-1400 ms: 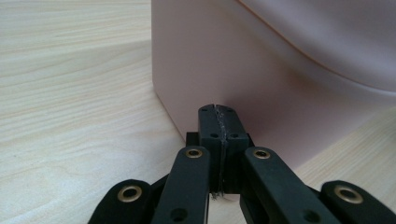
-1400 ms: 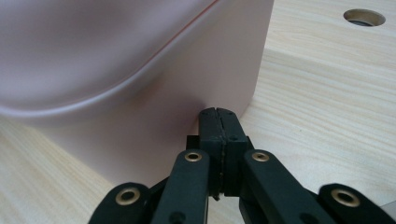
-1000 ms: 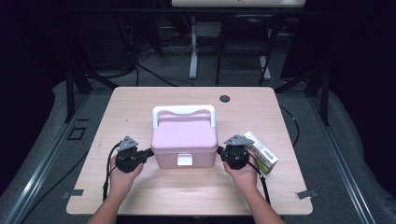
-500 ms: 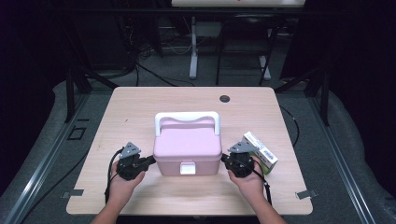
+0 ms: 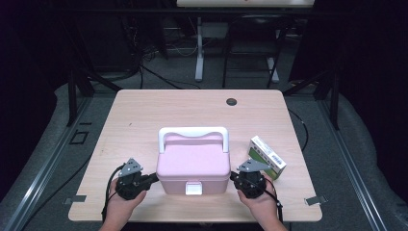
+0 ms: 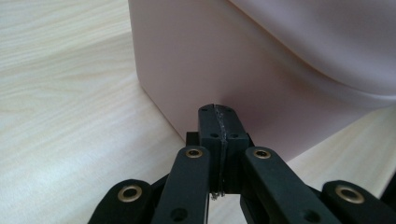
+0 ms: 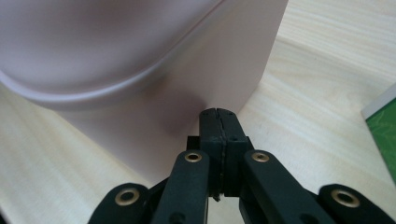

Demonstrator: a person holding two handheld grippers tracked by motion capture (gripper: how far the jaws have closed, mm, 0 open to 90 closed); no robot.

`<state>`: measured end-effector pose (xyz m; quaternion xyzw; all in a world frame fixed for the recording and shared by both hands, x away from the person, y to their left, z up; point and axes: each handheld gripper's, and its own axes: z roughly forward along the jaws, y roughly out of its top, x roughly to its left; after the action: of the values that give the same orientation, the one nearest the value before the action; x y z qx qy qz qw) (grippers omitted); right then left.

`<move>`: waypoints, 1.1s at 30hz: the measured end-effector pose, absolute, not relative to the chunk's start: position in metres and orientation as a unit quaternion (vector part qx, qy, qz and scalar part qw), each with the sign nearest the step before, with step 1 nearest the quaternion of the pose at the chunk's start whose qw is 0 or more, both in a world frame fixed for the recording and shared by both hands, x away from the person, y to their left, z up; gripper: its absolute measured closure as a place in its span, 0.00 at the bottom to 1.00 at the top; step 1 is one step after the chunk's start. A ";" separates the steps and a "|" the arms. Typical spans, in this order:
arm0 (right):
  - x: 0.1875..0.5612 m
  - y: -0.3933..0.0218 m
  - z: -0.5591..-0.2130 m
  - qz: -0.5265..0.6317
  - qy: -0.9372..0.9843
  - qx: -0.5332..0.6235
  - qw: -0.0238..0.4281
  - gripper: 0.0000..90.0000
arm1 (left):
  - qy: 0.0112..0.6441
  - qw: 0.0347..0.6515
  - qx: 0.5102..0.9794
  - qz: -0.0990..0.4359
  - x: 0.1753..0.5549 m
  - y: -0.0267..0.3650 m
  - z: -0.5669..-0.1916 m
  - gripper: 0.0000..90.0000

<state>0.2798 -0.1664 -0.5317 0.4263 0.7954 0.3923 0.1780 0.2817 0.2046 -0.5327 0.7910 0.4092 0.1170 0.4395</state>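
A pink lidded box point(image 5: 193, 163) with a white handle point(image 5: 193, 132) and a white front latch point(image 5: 194, 188) sits near the table's front edge. My left gripper point(image 5: 155, 177) is shut, its tips against the box's left wall point(image 6: 187, 60). My right gripper point(image 5: 233, 178) is shut too, its tips at the box's right wall point(image 7: 187, 88). In each gripper view the two black jaws meet with nothing between them: left gripper point(image 6: 219, 112), right gripper point(image 7: 218, 114). A hand holds each gripper from below.
A green and white carton point(image 5: 267, 157) lies just right of the box, close to the right gripper, its green corner point(image 7: 385, 126) in the right gripper view. A dark round grommet point(image 5: 232, 101) sits at the wooden table's point(image 5: 144, 115) far side. Dark floor, cables and stands surround it.
Both hands have come back toward the front edge, and the pink box has slid the same way between the two shut grippers. The carton has stayed put.
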 end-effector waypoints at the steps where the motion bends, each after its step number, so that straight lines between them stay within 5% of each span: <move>1: 0.277 -0.167 -0.531 0.392 0.794 0.430 0.175 1.00 | 0.407 0.437 0.794 0.117 0.279 0.205 -0.532 1.00; 33: 0.239 -0.169 -0.530 0.390 0.800 0.423 0.169 1.00 | 0.398 0.434 0.801 0.108 0.253 0.206 -0.531 1.00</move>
<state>0.2394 -0.1694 -0.5305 0.4231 0.8003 0.3900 0.1685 0.2526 0.2056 -0.5310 0.8012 0.3976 0.1080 0.4341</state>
